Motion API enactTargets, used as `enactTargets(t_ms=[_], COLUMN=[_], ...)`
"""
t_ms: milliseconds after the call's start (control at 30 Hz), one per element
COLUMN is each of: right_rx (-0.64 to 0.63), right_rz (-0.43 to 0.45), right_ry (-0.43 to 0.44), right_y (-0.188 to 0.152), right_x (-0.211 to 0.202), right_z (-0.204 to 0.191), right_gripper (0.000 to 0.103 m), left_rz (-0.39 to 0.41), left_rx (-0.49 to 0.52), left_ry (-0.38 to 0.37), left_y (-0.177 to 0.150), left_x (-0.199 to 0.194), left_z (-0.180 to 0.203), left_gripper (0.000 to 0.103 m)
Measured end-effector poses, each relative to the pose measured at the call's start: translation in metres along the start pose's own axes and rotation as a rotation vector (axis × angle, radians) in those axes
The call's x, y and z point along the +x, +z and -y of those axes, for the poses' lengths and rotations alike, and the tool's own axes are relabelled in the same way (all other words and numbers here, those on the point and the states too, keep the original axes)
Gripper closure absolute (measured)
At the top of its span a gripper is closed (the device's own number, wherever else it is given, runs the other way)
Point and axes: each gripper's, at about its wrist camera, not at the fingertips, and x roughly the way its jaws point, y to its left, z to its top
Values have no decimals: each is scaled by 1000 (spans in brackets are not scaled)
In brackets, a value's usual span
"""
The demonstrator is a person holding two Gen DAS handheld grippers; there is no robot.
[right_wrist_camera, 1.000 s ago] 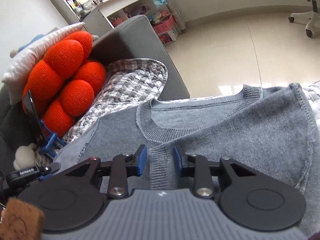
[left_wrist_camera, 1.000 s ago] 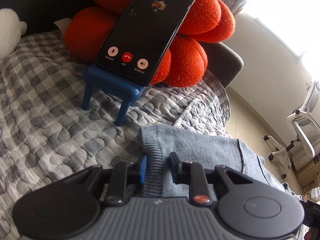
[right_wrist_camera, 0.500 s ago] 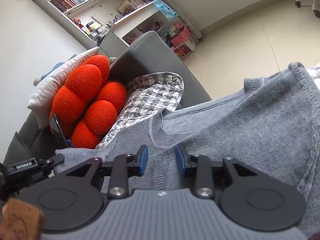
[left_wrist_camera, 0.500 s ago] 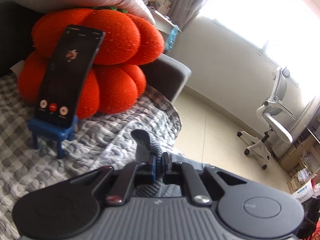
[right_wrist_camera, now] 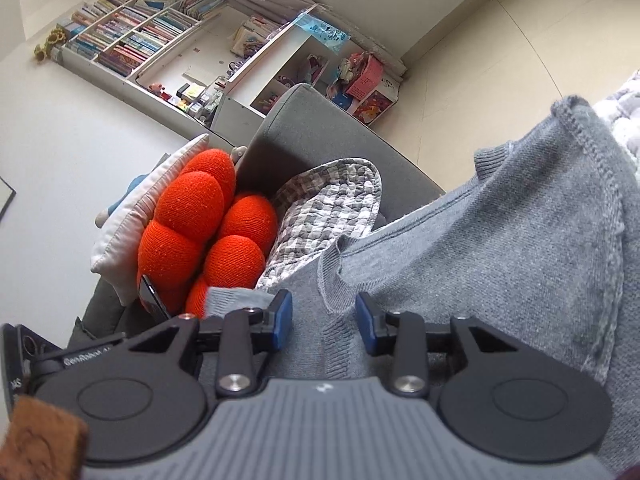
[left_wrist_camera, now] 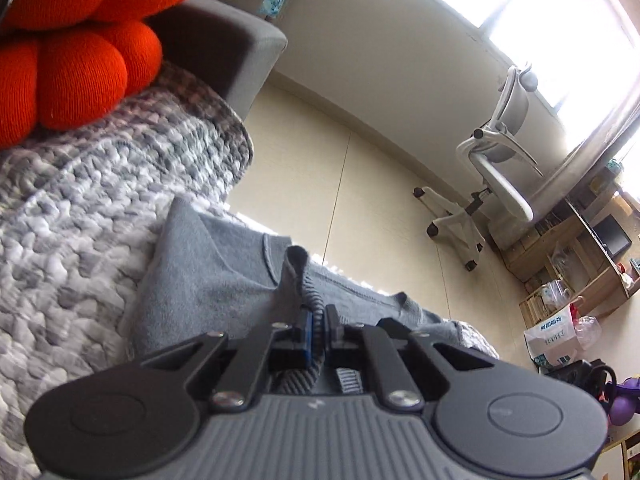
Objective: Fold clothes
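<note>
A grey knit sweater lies spread on the checked quilt that covers the sofa. My left gripper is shut on a ribbed edge of it, and a fold of the knit stands up just past the fingertips. In the right wrist view the sweater fills the right side, its round neckline just ahead of my right gripper. That gripper's blue pads stand apart over the ribbed knit, which lies between them without being pressed.
An orange lobed cushion leans at the sofa's end, with a phone propped against it. The grey sofa arm rises behind the quilt. Beyond the sofa edge are bare floor, a white office chair and bookshelves.
My left gripper closed on the ribbed edge and carried it to the right, away from the phone and cushion. The right gripper's pads spread wider and its view rolled.
</note>
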Motion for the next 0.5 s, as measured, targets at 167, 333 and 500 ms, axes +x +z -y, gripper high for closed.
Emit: enactTargets(t_ms=[167, 333, 500], right_rx=[33, 27, -1], right_rz=[0, -5, -10], right_ry=[23, 22, 6], right_y=[3, 4, 2], right_x=[-2, -2, -1], right_z=[3, 3, -1], right_gripper=[64, 64, 64], left_rz=[-89, -86, -51], left_rx=[-33, 6, 79], left_ry=[-31, -91, -76], left_y=[-11, -13, -11], left_x=[20, 9, -12], left_z=[-4, 4, 5], left_gripper=[95, 66, 63])
